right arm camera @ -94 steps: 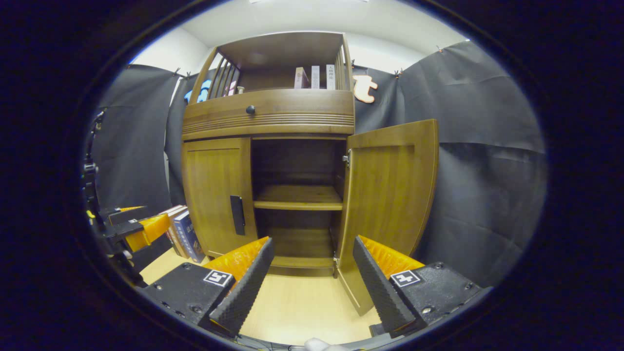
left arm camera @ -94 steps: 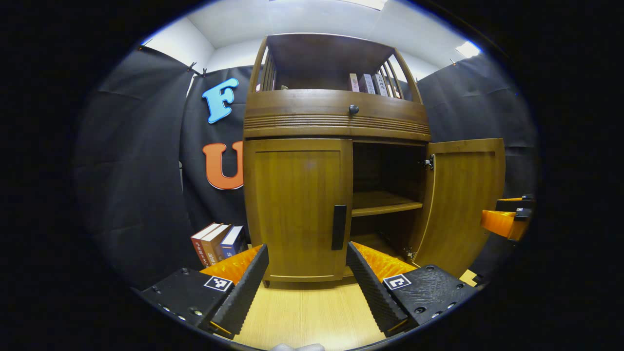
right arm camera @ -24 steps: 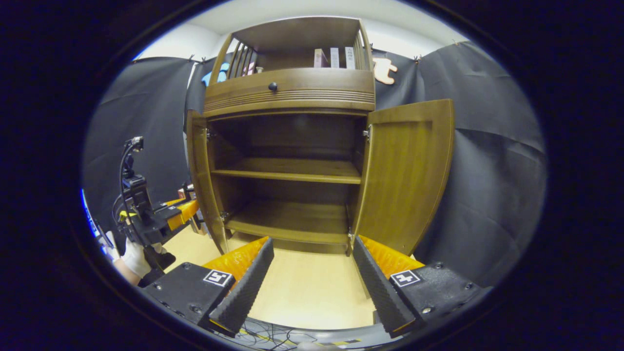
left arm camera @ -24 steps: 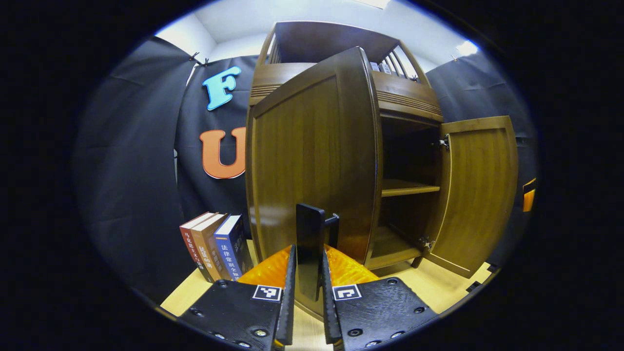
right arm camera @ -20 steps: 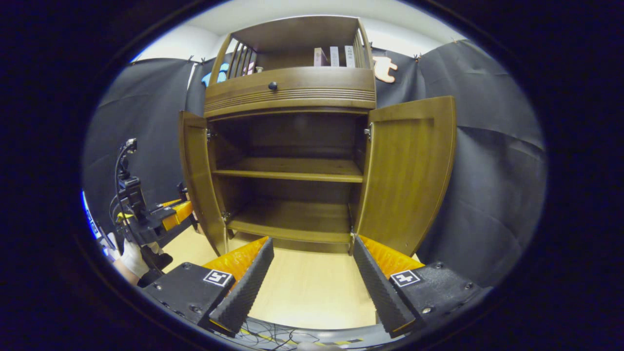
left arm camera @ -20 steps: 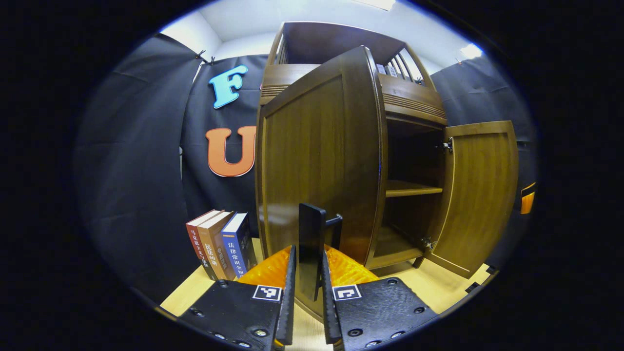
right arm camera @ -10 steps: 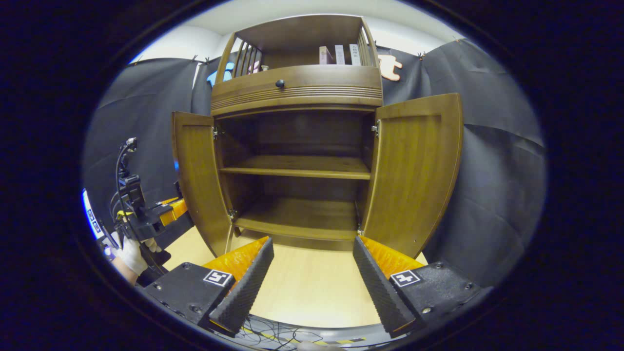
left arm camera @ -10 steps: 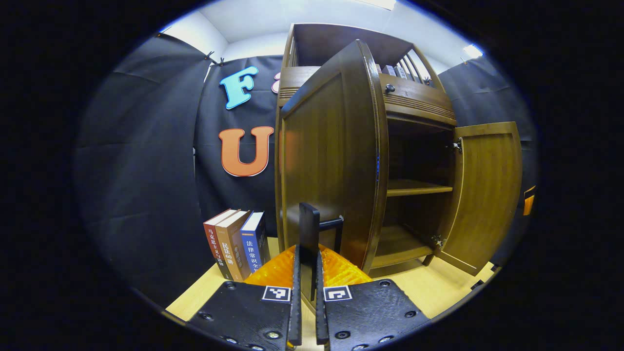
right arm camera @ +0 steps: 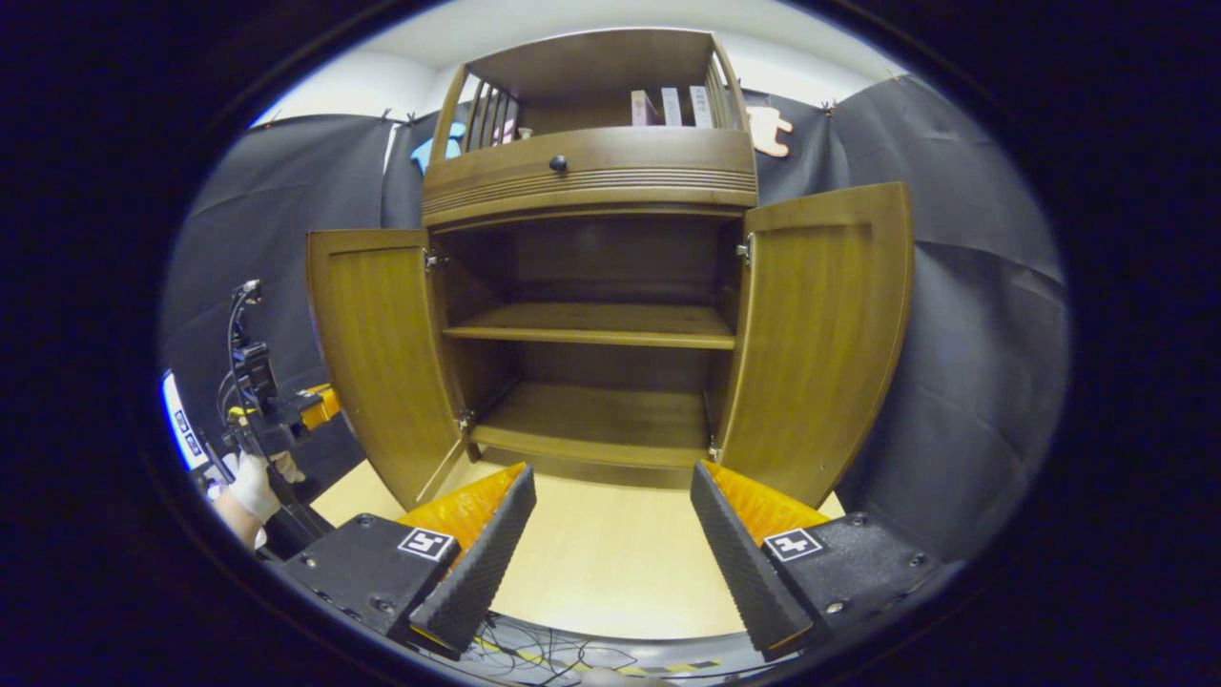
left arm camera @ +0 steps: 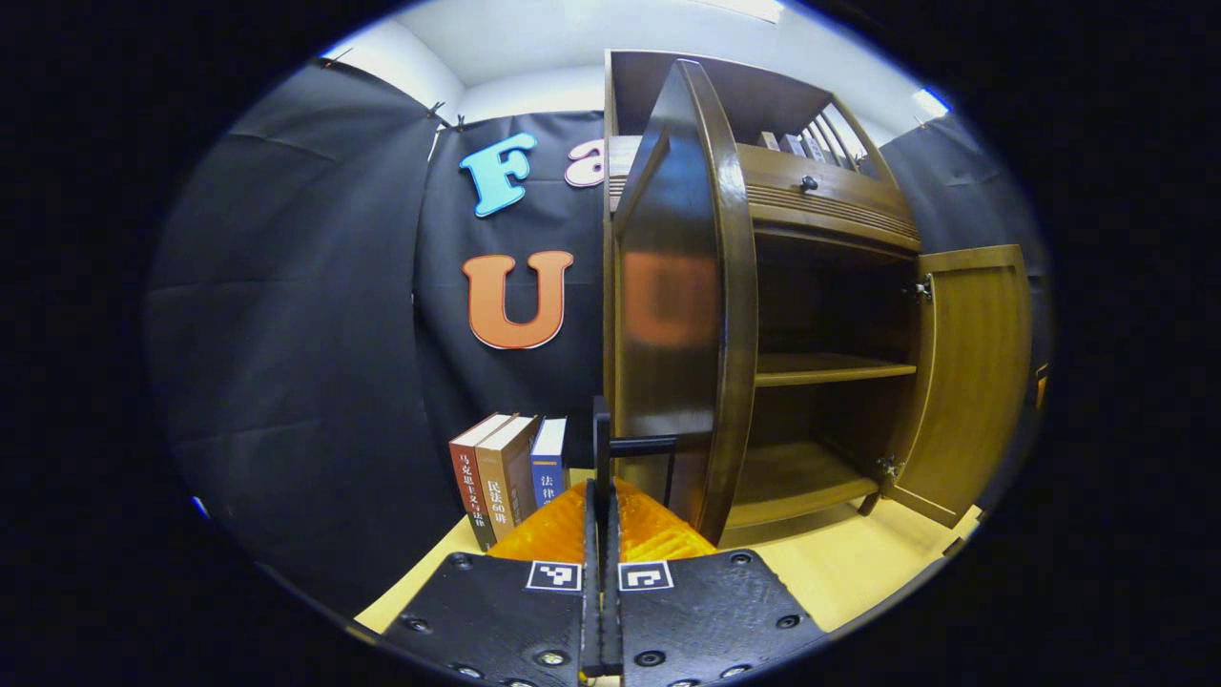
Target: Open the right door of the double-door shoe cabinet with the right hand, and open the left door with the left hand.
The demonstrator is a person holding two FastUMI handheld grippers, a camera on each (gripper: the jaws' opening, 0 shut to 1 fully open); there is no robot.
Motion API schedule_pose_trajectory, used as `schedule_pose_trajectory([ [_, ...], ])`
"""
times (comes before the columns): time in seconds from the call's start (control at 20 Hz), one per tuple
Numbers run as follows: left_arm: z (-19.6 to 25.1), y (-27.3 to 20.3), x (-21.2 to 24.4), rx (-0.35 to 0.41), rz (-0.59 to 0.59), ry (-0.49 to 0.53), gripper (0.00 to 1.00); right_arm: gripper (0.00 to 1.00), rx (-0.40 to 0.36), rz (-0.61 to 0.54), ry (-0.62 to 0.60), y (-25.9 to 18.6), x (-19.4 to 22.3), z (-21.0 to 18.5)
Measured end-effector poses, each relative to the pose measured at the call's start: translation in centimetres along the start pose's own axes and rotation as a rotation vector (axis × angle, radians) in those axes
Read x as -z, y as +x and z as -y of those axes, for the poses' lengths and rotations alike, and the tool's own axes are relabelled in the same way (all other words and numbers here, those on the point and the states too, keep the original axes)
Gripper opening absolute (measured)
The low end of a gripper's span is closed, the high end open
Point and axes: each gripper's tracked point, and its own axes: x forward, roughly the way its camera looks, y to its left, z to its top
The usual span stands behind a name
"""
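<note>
The double-door shoe cabinet (right arm camera: 591, 286) stands on the pale wooden floor (right arm camera: 601, 572) against the black cloth wall, with both lower doors swung wide. In the right gripper view the right door (right arm camera: 820, 334) hangs out from the cabinet's right edge and the left door (right arm camera: 377, 348) from its left edge, baring a middle shelf (right arm camera: 591, 326) and a bottom shelf (right arm camera: 591, 420) inside. Above the doors runs a drawer front with a small dark knob (right arm camera: 558, 163), and a few books (right arm camera: 668, 107) stand in the open top compartment. In the left gripper view the left door (left arm camera: 682, 286) is seen nearly edge-on, and three more books (left arm camera: 506, 472) stand upright on the floor just beside the cabinet's left side. The left gripper (left arm camera: 601, 534) is clamped on the left door's dark handle (left arm camera: 603, 448), both fingers pressed against the bar; farther off in the right gripper view it shows at the left, held by a gloved hand (right arm camera: 253, 482). The right gripper (right arm camera: 610, 544) holds nothing, its fingers spread wide above the floor in front of the cabinet's lower edge.
</note>
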Motion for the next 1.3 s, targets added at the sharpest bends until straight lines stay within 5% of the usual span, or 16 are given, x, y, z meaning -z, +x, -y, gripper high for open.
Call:
schedule_pose_trajectory([
  [0.7, -4.8, 0.7, 0.2, 0.234, -0.007, 0.004, 0.00, 1.00, -0.068, -0.030, -0.019, 0.1, 0.7, -1.9],
  [0.75, -4.9, 0.7, 0.3, 0.259, -0.013, -0.008, 0.11, 1.00, -0.070, -0.031, -0.022, 0.0, 0.7, -2.0],
  [0.8, -5.0, 0.9, 0.5, 0.276, -0.027, -0.024, 0.00, 1.00, -0.074, -0.032, -0.024, 0.0, 0.6, -2.0],
  [0.95, -5.8, 1.0, 1.5, 0.301, -0.071, -0.020, 0.06, 1.00, -0.082, -0.037, -0.035, 0.0, 1.0, -2.2],
  [1.15, -7.0, 0.3, 2.4, 0.275, -0.104, 0.023, 0.29, 1.00, -0.088, -0.042, -0.034, -0.3, 1.2, -2.1],
  [1.2, -7.4, 0.0, 2.6, 0.265, -0.106, 0.017, 0.42, 1.00, -0.090, -0.044, -0.030, -0.3, 1.4, -2.1],
  [1.25, -7.8, -0.3, 2.8, 0.260, -0.113, 0.010, 0.76, 1.00, -0.094, -0.043, -0.024, -0.2, 1.5, -2.1],
  [1.3, -8.2, -0.7, 3.0, 0.250, -0.124, 0.009, 0.82, 1.00, -0.093, -0.043, -0.021, -0.2, 1.5, -2.2],
])
